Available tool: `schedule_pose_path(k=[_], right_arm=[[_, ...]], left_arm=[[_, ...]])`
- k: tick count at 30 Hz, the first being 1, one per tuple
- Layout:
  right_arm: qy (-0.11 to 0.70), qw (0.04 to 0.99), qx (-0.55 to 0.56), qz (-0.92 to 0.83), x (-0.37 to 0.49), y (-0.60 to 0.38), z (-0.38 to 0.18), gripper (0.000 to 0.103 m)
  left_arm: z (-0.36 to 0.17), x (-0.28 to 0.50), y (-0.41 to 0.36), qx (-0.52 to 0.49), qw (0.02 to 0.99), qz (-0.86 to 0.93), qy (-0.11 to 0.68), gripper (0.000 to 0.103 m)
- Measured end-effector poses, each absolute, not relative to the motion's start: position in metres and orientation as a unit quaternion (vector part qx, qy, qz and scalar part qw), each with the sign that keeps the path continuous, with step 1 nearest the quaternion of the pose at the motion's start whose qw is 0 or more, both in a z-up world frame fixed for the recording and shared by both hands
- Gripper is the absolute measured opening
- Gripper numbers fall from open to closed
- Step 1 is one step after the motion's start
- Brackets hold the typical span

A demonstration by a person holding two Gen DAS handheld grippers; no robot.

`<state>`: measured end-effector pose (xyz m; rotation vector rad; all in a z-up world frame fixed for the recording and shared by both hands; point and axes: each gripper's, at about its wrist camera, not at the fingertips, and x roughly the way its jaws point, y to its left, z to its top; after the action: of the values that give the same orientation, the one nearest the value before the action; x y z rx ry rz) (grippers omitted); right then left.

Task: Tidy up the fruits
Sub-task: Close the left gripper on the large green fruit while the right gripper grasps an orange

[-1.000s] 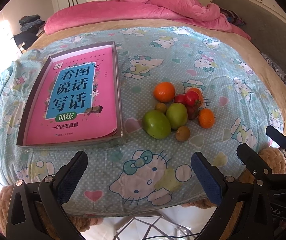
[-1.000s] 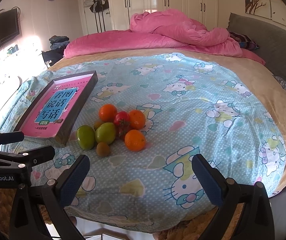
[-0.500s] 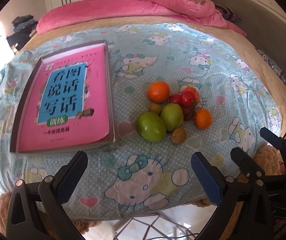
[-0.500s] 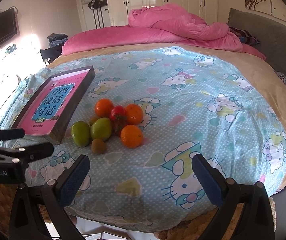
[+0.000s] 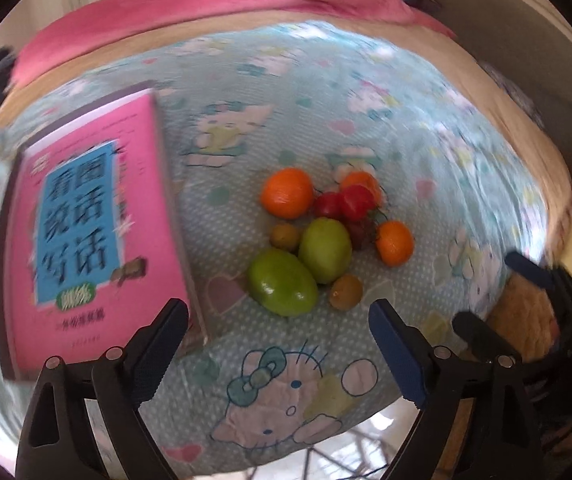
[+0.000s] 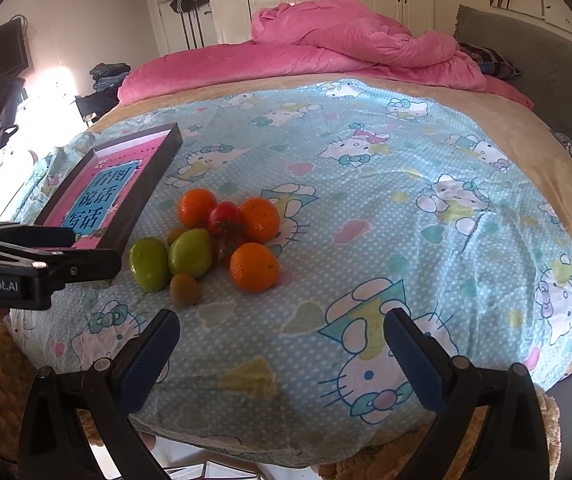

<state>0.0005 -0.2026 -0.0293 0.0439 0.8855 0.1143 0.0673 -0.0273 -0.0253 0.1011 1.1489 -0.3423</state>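
Observation:
A small pile of fruit lies on the blue cartoon-print sheet (image 5: 286, 360): two green mangoes (image 5: 283, 288) (image 6: 149, 264), three oranges (image 5: 287, 193) (image 6: 253, 266), red tomatoes (image 5: 356, 202) (image 6: 225, 217) and small brown kiwis (image 5: 346, 291) (image 6: 184, 289). My left gripper (image 5: 277, 338) hovers just in front of the nearest green mango; its jaws are closing, still wide, with nothing between them. My right gripper (image 6: 279, 344) stands open over bare sheet, to the right of the pile. The left gripper also shows at the left edge of the right wrist view (image 6: 41, 252).
A dark tray (image 6: 147, 192) with a pink book (image 5: 97, 232) inside lies left of the fruit. A rumpled pink duvet (image 6: 326, 52) covers the far end of the bed. The bed's front edge runs under both grippers, with a fluffy tan rug (image 5: 526, 320) below.
The left gripper has moved closer to the fruit pile and tilted, so the fruit and book look larger and blurred, and its jaws have narrowed slightly. The right gripper has barely moved.

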Motion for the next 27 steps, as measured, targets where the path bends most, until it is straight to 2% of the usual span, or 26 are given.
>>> schedule_pose_path(k=[5, 13, 15, 17, 18, 20, 22, 27], right_arm=[[0.431, 0.900, 0.015, 0.057, 0.007, -0.202, -0.033, 0.103], [0.449, 0.892, -0.004, 0.057, 0.032, -0.201, -0.048, 0.103], [0.453, 0.890, -0.015, 0.060, 0.040, -0.199, -0.052, 0.103], [0.456, 0.888, -0.022, 0.065, 0.047, -0.197, -0.056, 0.102], [0.455, 0.887, -0.024, 0.069, 0.051, -0.196, -0.057, 0.102], [0.456, 0.886, -0.027, 0.075, 0.059, -0.194, -0.059, 0.099], [0.458, 0.885, -0.026, 0.083, 0.067, -0.191, -0.061, 0.089], [0.464, 0.879, -0.023, 0.105, 0.073, -0.182, -0.066, 0.076]], left_arm=[[-0.039, 0.077, -0.041, 0.137, 0.805, -0.177, 0.549, 0.089], [-0.052, 0.089, -0.049, 0.183, 0.789, -0.194, 0.553, 0.087], [-0.053, 0.092, -0.052, 0.185, 0.785, -0.203, 0.556, 0.082], [-0.058, 0.095, -0.055, 0.186, 0.773, -0.212, 0.568, 0.068], [-0.062, 0.096, -0.057, 0.190, 0.767, -0.215, 0.574, 0.067], [-0.068, 0.098, -0.058, 0.201, 0.759, -0.216, 0.580, 0.065], [-0.072, 0.099, -0.059, 0.203, 0.755, -0.220, 0.584, 0.065], [-0.078, 0.101, -0.059, 0.197, 0.753, -0.218, 0.589, 0.065]])
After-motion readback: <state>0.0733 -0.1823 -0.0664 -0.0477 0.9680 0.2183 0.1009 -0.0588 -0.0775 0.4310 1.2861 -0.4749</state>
